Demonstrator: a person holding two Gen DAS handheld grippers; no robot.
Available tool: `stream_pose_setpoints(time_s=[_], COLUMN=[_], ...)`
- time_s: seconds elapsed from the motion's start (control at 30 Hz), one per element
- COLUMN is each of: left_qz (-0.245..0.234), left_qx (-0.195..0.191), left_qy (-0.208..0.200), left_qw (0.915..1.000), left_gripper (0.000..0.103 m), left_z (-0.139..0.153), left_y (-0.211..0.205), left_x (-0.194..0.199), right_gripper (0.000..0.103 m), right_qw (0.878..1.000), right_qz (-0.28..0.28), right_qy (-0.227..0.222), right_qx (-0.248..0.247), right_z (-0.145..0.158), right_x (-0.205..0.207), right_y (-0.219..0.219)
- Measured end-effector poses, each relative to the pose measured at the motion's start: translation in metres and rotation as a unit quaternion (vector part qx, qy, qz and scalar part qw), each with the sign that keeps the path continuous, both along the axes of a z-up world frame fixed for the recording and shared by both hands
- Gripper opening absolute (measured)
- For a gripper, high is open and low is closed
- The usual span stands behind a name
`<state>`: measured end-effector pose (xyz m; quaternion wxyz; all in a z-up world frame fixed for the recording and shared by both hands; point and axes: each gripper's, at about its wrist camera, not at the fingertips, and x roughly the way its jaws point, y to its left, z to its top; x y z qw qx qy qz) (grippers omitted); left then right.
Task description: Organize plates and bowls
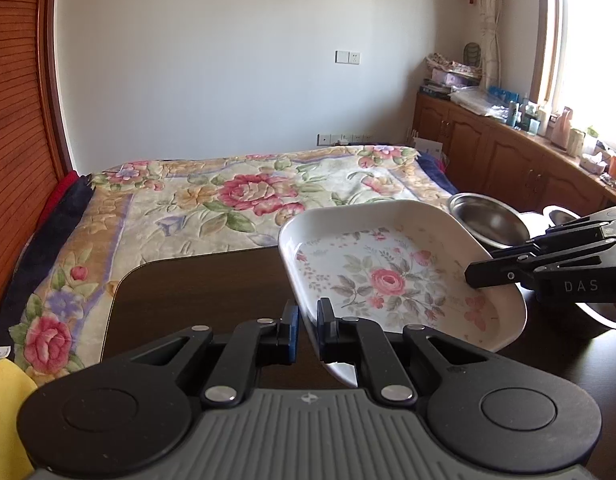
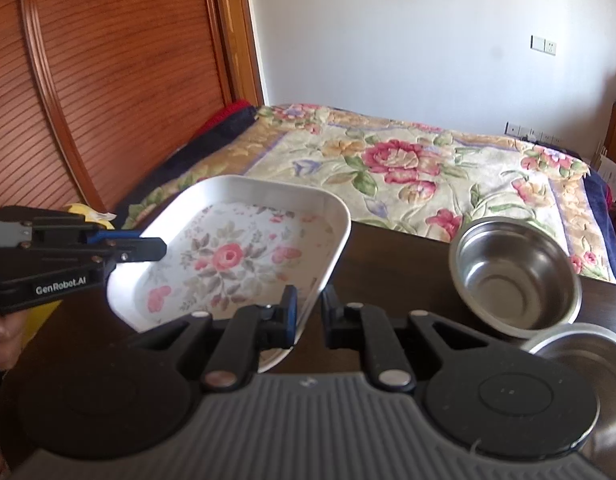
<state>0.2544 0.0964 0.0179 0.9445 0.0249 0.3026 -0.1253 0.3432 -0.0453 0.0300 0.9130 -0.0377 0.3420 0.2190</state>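
floral plate up off the dark table, tilted, carried between both tools. two-point hold makes sense: it's a wide, shallow rectangular dish with raised rim, and one pinch on an edge would likely let it swing.

left gripper straddles the near-left rim, one finger inside the dish, one outside; jaws narrow, appear clamped on the rim. right gripper does the same on the opposite edge, narrow and pinching the rim wall. seen from the other side, each tool's fingers reach in over the plate's edge, so the grips face each other across the dish.

plate hangs over the table's left part, near the edge by the bed with its flowered cover. my guess: lifted to move it somewhere.

steel bowl sits upright on the table, to the right of the plate, not touching it. second steel bowl just beside that one, nearer, partly hidden. both untouched; bowls likely get grouped next.

risk: tilt plus smooth glaze, rim could slip.
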Motion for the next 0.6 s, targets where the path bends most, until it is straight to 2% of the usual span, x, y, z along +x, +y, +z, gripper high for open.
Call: stream_pose_setpoints(time_s=[0.3, 0.6], left_qz=[-0.001, 0.016], left_qx=[0.013, 0.016], left_qy=[-0.007, -0.009], left_qw=[0.9999, 0.9997], left_gripper=[0.010, 0.010], left_z=[0.009, -0.003], left_y=[-0.011, 0.010], left_x=[-0.033, -0.056], right_gripper=[0.014, 0.014], right_qw=[1.000, 0.999], right_qz=[0.000, 0.018], right_qy=[-0.001, 0.009], right_qx=[0.018, 0.033], right_z=[0.002, -0.009], right_x=[-0.024, -0.036], right_y=[-0.012, 0.007])
